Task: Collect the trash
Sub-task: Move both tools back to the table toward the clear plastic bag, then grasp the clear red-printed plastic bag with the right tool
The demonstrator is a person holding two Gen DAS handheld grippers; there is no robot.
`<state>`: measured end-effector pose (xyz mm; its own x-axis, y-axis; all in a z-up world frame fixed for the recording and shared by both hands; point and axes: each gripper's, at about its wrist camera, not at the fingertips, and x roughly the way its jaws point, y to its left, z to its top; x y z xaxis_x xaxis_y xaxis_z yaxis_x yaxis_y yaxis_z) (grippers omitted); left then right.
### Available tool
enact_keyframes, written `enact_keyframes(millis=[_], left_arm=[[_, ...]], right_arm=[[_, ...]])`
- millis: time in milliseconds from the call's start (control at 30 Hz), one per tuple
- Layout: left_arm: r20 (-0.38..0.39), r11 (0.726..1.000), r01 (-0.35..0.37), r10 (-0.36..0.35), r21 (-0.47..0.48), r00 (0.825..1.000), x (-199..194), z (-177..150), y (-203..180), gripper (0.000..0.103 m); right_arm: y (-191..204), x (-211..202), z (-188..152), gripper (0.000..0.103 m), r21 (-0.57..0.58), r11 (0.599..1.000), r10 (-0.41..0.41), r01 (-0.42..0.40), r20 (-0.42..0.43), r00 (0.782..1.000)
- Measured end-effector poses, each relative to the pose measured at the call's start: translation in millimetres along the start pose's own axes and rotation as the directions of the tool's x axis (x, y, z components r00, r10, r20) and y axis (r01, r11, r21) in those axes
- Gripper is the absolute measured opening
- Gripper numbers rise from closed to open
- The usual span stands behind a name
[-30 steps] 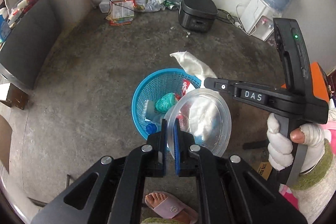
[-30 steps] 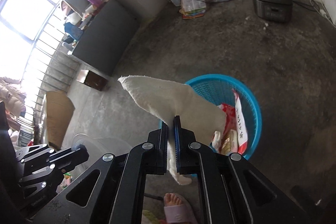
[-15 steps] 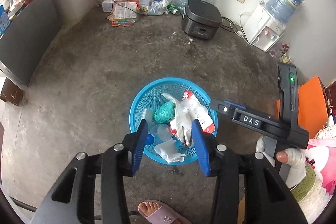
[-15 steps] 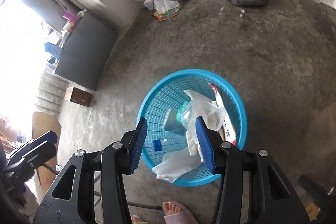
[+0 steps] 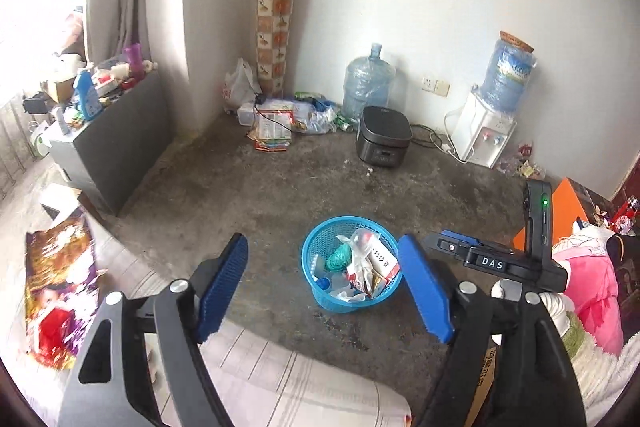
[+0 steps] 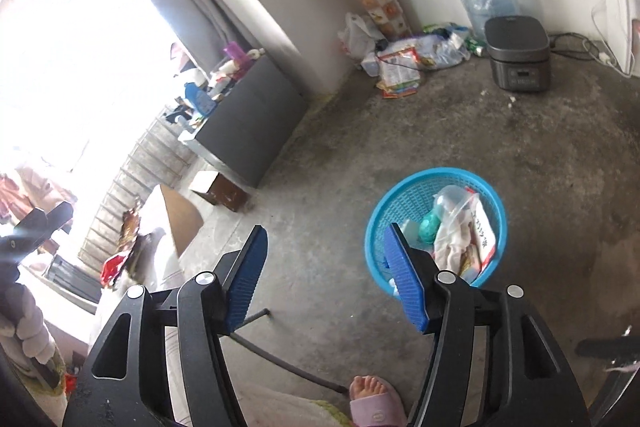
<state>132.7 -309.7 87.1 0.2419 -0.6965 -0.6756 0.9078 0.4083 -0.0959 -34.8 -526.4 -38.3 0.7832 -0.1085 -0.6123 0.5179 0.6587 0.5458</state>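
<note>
Basket (image 5: 352, 263) stands on the bare concrete floor (image 5: 280, 195), now holding a clear plastic container (image 5: 362, 241), a white cloth (image 6: 450, 247), a red-and-white wrapper (image 5: 380, 261), a green bundle (image 5: 339, 255) and a bottle with a blue cap (image 5: 323, 283).

Change noted: a second ago the left tool (image 5: 324, 291) was clamped on the clear container and the right tool (image 6: 324, 273) on the white cloth, both directly over the basket. Both items have since gone into the basket, and both tools have drawn up and back from it.

Tool state: jaws of the left tool are opening and stand wide, with nothing between them. Jaws of the right tool are likewise opening, moderately wide, and carry nothing; the basket is seen only beyond its right-hand finger, not in its grip.

Assessment: this deposit appears complete. Both tools are free for further work.

Outstanding: loose wrappers and bags (image 5: 288, 119) lie heaped in the far corner beside the rice cooker (image 5: 384, 143), well apart from the basket. A colourful packet (image 5: 60, 283) lies at the left. Whether these count as trash cannot be confirmed. If so, the task is judged partly done.
</note>
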Motion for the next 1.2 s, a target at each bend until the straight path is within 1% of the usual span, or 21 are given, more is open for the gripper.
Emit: enact_keyframes(millis=[67, 133, 233, 333, 367, 433, 467, 533, 567, 633, 700, 733, 767, 800, 833, 900, 933, 1000, 1067, 1133, 1200], left_arm=[[0.029, 0.999, -0.042, 0.042, -0.032, 0.999, -38.1, -15.7, 11.3, 0.081], [0.057, 0.993, -0.096, 0.100, -0.074, 0.993, -71.3, -33.8, 25.6, 0.081], [0.090, 0.972, -0.177, 0.192, -0.156, 0.977, -118.5, -65.3, 47.0, 0.081], [0.098, 0.938, -0.232, 0.264, -0.258, 0.959, -156.7, -101.7, 69.7, 0.081], [0.089, 0.920, -0.265, 0.302, -0.289, 0.949, -167.7, -116.2, 77.8, 0.081], [0.063, 0.887, -0.312, 0.353, -0.342, 0.934, -185.6, -144.0, 90.5, 0.081], [0.048, 0.869, -0.325, 0.368, -0.373, 0.929, -192.9, -159.5, 96.3, 0.081], [0.020, 0.837, -0.340, 0.385, -0.429, 0.923, -203.6, -185.8, 105.9, 0.081], [0.010, 0.823, -0.347, 0.394, -0.449, 0.919, -207.0, -197.8, 108.3, 0.077], [-0.003, 0.802, -0.340, 0.389, -0.491, 0.921, -212.3, -221.8, 113.4, 0.073], [-0.014, 0.790, -0.313, 0.360, -0.527, 0.933, -208.5, -240.3, 116.2, 0.064], [-0.022, 0.785, -0.302, 0.345, -0.541, 0.938, -205.0, -248.0, 116.6, 0.061], [-0.030, 0.784, -0.291, 0.329, -0.549, 0.944, -198.2, -254.2, 113.5, 0.055], [-0.035, 0.787, -0.278, 0.310, -0.551, 0.950, -193.2, -260.1, 112.3, 0.048], [-0.040, 0.793, -0.264, 0.290, -0.549, 0.956, -186.8, -264.0, 110.1, 0.046], [-0.047, 0.803, -0.234, 0.250, -0.548, 0.967, -175.7, -271.9, 109.4, 0.033], [-0.051, 0.806, -0.215, 0.225, -0.551, 0.973, -169.2, -274.8, 111.6, 0.030], [-0.066, 0.804, -0.190, 0.186, -0.563, 0.980, -156.8, -280.7, 116.7, 0.019], [-0.094, 0.806, -0.188, 0.163, -0.562, 0.982, -145.2, -285.4, 121.2, 0.012], [-0.118, 0.807, -0.183, 0.141, -0.561, 0.983, -137.1, -289.9, 124.3, 0.010], [-0.125, 0.799, -0.162, 0.110, -0.579, 0.986, -132.7, -295.3, 127.7, 0.007]], right_arm=[[16.6, -6.1, -7.3, 0.060, -0.034, 0.998, 0.047, -0.047, -0.017, 0.999], [33.5, -8.7, -15.9, 0.060, -0.055, 0.993, 0.102, -0.105, -0.055, 0.993], [58.4, -5.2, -28.8, 0.060, -0.061, 0.979, 0.186, -0.196, -0.142, 0.972], [85.5, 1.3, -42.7, 0.060, -0.068, 0.961, 0.246, -0.269, -0.246, 0.938], [94.7, 2.5, -48.0, 0.060, -0.071, 0.957, 0.253, -0.282, -0.273, 0.928], [111.2, 5.8, -61.2, 0.060, -0.084, 0.943, 0.278, -0.322, -0.335, 0.900], [120.7, 5.7, -70.6, 0.060, -0.086, 0.937, 0.287, -0.339, -0.362, 0.887], [134.1, 11.7, -86.5, 0.060, -0.087, 0.925, 0.302, -0.371, -0.428, 0.852], [140.6, 14.9, -94.5, 0.060, -0.088, 0.919, 0.304, -0.383, -0.457, 0.836], [154.5, 23.0, -110.9, 0.060, -0.086, 0.912, 0.304, -0.401, -0.514, 0.802], [165.9, 33.6, -123.0, 0.059, -0.083, 0.912, 0.292, -0.402, -0.558, 0.777], [172.4, 37.2, -130.1, 0.058, -0.082, 0.912, 0.286, -0.403, -0.577, 0.765], [178.7, 40.7, -137.1, 0.057, -0.081, 0.912, 0.280, -0.402, -0.593, 0.755], [183.1, 46.1, -142.2, 0.056, -0.074, 0.913, 0.277, -0.401, -0.609, 0.744], [188.0, 50.6, -147.6, 0.055, -0.062, 0.914, 0.277, -0.401, -0.626, 0.729], [196.9, 59.5, -157.9, 0.052, -0.046, 0.918, 0.269, -0.393, -0.656, 0.705], [200.1, 64.6, -161.9, 0.052, -0.045, 0.921, 0.261, -0.387, -0.666, 0.699], [207.3, 72.7, -172.6, 0.044, -0.037, 0.925, 0.255, -0.379, -0.679, 0.688], [213.3, 77.4, -176.2, 0.041, -0.019, 0.923, 0.267, -0.385, -0.690, 0.673], [219.0, 80.3, -178.7, 0.038, -0.015, 0.922, 0.269, -0.387, -0.694, 0.668], [223.8, 84.4, -181.3, 0.033, -0.008, 0.923, 0.271, -0.386, -0.700, 0.661]])
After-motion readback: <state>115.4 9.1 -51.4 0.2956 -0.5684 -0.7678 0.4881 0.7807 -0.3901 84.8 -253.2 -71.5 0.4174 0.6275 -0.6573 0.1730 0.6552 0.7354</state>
